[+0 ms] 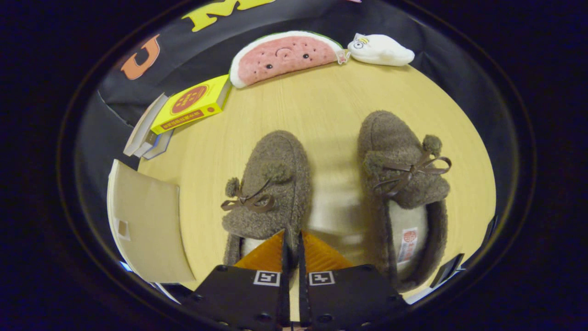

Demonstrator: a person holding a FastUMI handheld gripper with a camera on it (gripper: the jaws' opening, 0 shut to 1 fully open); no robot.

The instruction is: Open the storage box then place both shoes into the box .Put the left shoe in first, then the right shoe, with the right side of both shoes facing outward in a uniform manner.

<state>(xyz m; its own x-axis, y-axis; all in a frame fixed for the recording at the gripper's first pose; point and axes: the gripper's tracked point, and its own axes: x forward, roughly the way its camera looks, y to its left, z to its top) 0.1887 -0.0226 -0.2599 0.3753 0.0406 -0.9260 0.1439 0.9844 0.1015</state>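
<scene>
Fuzzy left shoe (pixel 268 184) pinched between fingers (pixel 282 250)

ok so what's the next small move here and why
Probably lift the gripper: its fingers look nearly closed on the inner rim of the left shoe, though the pinch itself is hard to see. That shoe goes in first; the right shoe lies beside it on the table.

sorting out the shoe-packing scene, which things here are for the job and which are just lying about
For the job:
- left shoe, just ahead of the fingers
- right shoe, beside it
- storage box, left of the shoes
- gripper, fingers nearly together at the left shoe's heel, gripping nothing clearly

Lying about:
- watermelon plush
- white plush
- yellow book on a stack of books
</scene>
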